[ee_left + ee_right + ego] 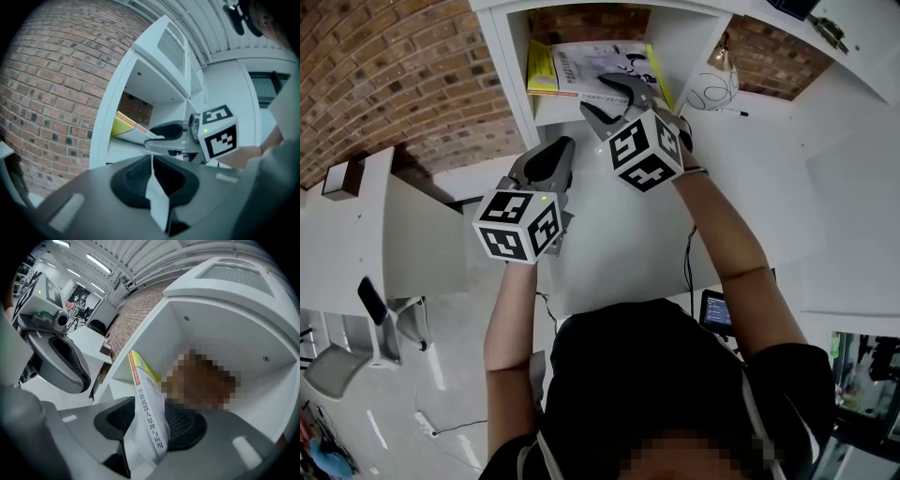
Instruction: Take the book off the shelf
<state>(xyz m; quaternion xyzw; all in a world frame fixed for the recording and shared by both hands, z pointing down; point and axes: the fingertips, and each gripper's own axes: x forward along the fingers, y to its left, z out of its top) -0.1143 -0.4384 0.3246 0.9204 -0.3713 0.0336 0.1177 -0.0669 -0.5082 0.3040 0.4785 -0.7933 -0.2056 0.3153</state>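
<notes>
Task not complete. The book lies flat inside the shelf compartment, its yellow edge to the left and its near edge at the opening. The right gripper is at that edge with its jaws wide apart, one above and one below the spine. The book sits between them, but no firm clamp is evident. The left gripper hangs nearer and to the left, jaws together and empty. Judged outstanding: close on the book and draw it clear of the shelf.
</notes>
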